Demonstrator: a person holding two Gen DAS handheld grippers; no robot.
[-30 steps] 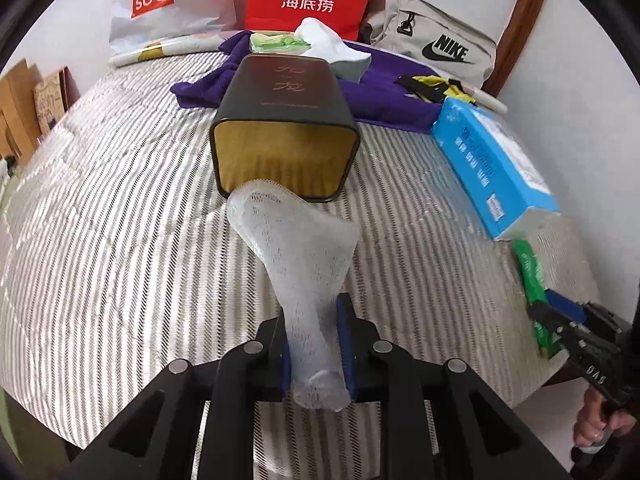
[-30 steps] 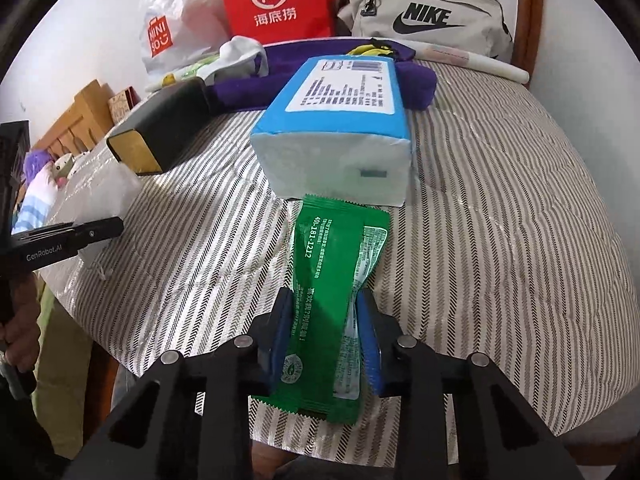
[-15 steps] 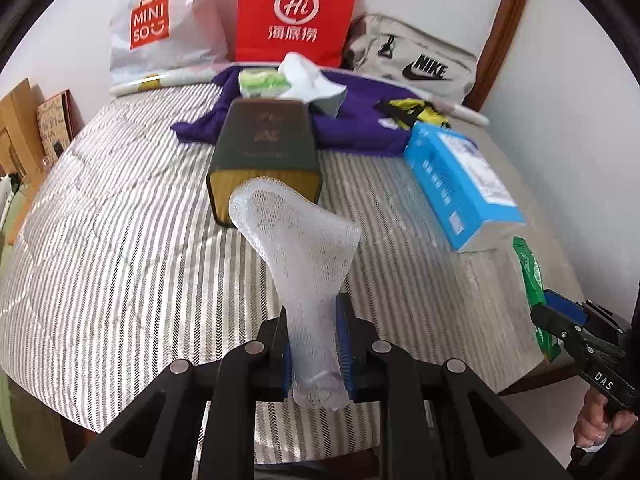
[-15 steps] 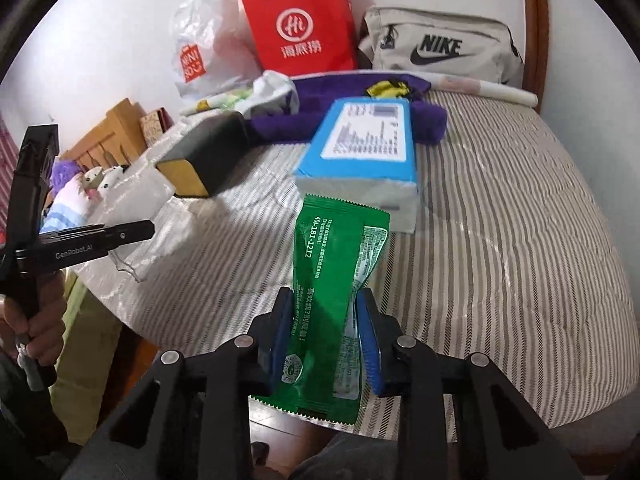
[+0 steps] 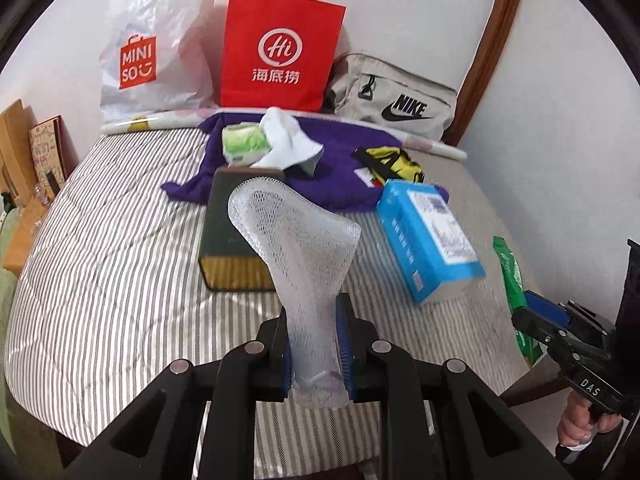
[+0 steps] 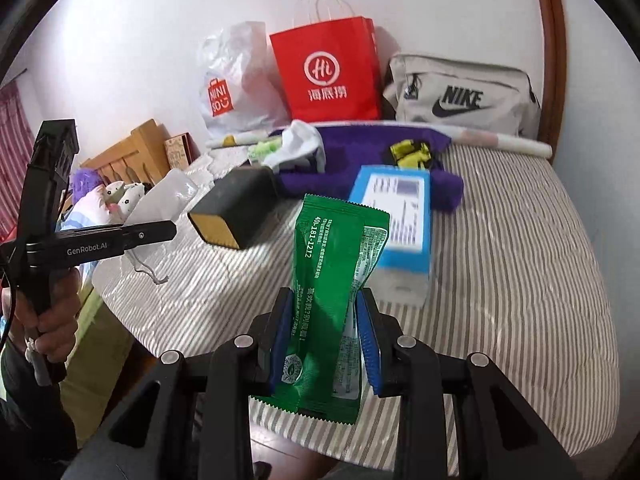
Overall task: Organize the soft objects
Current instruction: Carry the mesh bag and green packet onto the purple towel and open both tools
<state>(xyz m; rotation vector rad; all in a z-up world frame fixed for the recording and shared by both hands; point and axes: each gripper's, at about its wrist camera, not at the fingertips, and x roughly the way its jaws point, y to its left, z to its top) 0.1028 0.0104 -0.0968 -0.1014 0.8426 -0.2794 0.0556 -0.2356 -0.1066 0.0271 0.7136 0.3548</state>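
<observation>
My left gripper [image 5: 314, 344] is shut on a white foam mesh sleeve [image 5: 298, 240], which stands up from the blue pads above the striped bed [image 5: 112, 264]. My right gripper [image 6: 324, 340] is shut on a green snack packet [image 6: 334, 280], held lifted over the bed's near edge. From the left wrist view the right gripper [image 5: 560, 332] and its green packet [image 5: 510, 276] show at the right edge. In the right wrist view the left gripper [image 6: 100, 238] appears at the left, held by a hand [image 6: 52, 320], with the pale sleeve [image 6: 166, 196] beyond it.
On the bed lie a black tin with a gold end [image 5: 232, 248], a blue tissue pack [image 5: 430, 236], a purple cloth [image 5: 344, 160] with a white rag [image 5: 286, 140] and green pack [image 5: 244, 142]. Minisо plastic bag [image 5: 152, 52], red paper bag [image 5: 280, 48] and Nike pouch [image 5: 396, 98] line the wall.
Both grippers have risen with their loads; the bed and its objects now sit lower and farther away in both views. The grips have not changed.
</observation>
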